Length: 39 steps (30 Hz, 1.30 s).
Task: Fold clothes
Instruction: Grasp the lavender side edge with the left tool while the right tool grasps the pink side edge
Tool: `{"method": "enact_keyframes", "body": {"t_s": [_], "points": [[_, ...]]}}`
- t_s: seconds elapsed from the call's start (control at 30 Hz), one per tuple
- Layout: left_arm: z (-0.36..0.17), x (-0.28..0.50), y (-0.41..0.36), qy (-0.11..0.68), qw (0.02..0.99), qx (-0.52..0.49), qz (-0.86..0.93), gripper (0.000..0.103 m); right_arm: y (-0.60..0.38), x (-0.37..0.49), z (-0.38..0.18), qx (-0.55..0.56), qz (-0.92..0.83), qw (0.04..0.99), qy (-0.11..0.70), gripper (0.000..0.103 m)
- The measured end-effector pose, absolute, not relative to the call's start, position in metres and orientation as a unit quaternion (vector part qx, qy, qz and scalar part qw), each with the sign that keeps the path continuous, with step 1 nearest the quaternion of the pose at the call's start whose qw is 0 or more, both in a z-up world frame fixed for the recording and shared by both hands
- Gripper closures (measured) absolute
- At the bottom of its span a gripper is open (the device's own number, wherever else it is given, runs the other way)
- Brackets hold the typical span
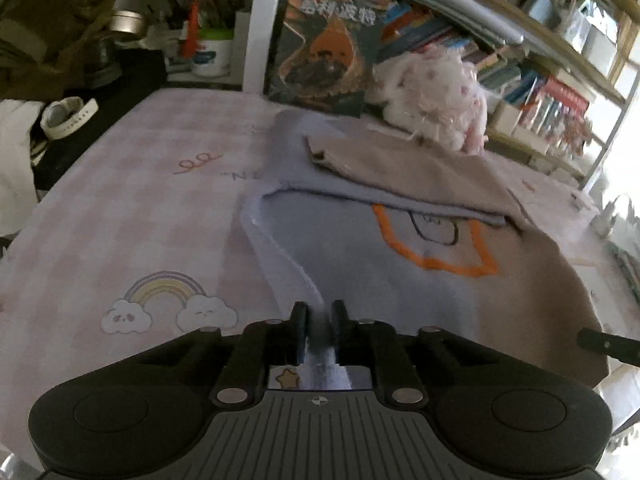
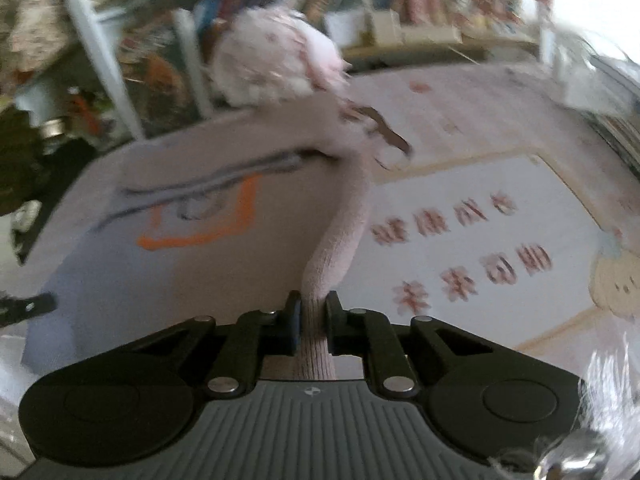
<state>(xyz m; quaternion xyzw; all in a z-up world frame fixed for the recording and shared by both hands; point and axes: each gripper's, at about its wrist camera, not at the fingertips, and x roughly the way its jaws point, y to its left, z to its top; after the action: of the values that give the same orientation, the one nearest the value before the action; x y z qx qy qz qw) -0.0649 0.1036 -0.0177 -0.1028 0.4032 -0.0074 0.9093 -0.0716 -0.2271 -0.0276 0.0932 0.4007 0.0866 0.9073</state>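
both grippers (image 1: 319, 330) (image 2: 311, 322) level, pinching sweater (image 1: 360, 276) hem.

The left gripper (image 1: 320, 330) and the right gripper (image 2: 313, 320) share one build: two short black fingers with dark blue pads on matte black linkage arms, pinned by round silver screws. Behind each sits a grey ribbed housing with a small crosshair mark at its front edge, flanked by two broad black rounded lobes bearing shallow circular recesses. A star sticker shows on the left unit, just under its fingers. The right wrist view is blurred.
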Motion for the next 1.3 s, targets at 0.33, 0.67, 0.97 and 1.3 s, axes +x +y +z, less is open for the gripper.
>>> {"method": "enact_keyframes", "body": {"t_s": [0.33,0.67,0.97,1.3], "points": [[-0.035,-0.066,0.132,0.426,0.865,-0.262,-0.042,0.033,-0.238,-0.063,-0.047,0.116,0.057,0.878,0.461,0.076],[-0.044,-0.067,0.133,0.432,0.845,-0.311,-0.055,0.034,-0.237,-0.064,-0.051,0.116,0.06,0.873,0.471,0.075],[-0.048,-0.073,0.144,0.426,0.828,-0.357,-0.076,0.033,-0.238,-0.065,-0.053,0.113,0.064,0.875,0.466,0.073],[-0.046,-0.07,0.139,0.448,0.84,-0.303,-0.04,0.032,-0.237,-0.064,-0.052,0.106,0.068,0.875,0.468,0.073]]}}
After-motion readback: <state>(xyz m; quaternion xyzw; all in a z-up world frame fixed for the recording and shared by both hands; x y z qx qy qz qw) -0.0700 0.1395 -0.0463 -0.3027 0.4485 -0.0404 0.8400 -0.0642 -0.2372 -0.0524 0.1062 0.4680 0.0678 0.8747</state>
